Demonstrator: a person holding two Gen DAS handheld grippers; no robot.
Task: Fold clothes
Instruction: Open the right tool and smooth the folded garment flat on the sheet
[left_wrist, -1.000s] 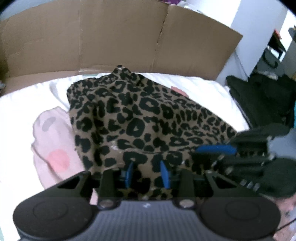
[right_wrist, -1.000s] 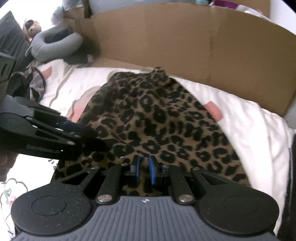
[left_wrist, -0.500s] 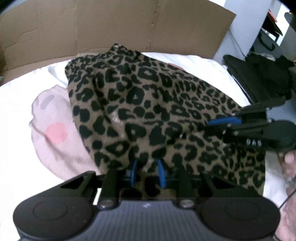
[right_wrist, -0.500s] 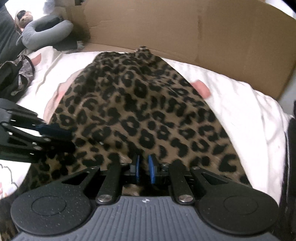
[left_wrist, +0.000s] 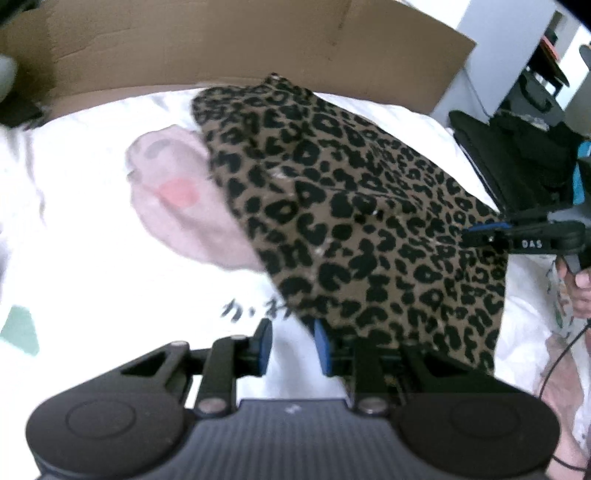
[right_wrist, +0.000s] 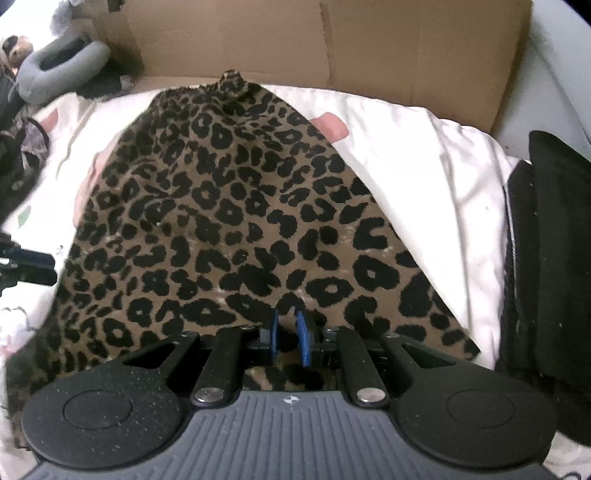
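The right claw (right_wrist: 287, 334) is clamped on the near hem of the leopard garment (right_wrist: 236, 229), its blue pads pinching a small ridge of cloth. The left claw (left_wrist: 291, 345) has its jaws apart with white sheet (left_wrist: 110, 280) showing between them; the garment's corner lies against the right-hand pad (left_wrist: 320, 345), but whether it is gripped I cannot tell.

The garment is spread on a bed, narrow end toward the cardboard (right_wrist: 369, 55) at the back, partly covering a pink cushion (left_wrist: 177, 206). A dark pile (right_wrist: 554, 258) sits off the bed's right side.

This looks like the spreading step: the cloth pulled flat before any fold. Next the left claw needs a sure hold on its corner, level with the right; then both should lift the hem evenly and carry it toward the far end.
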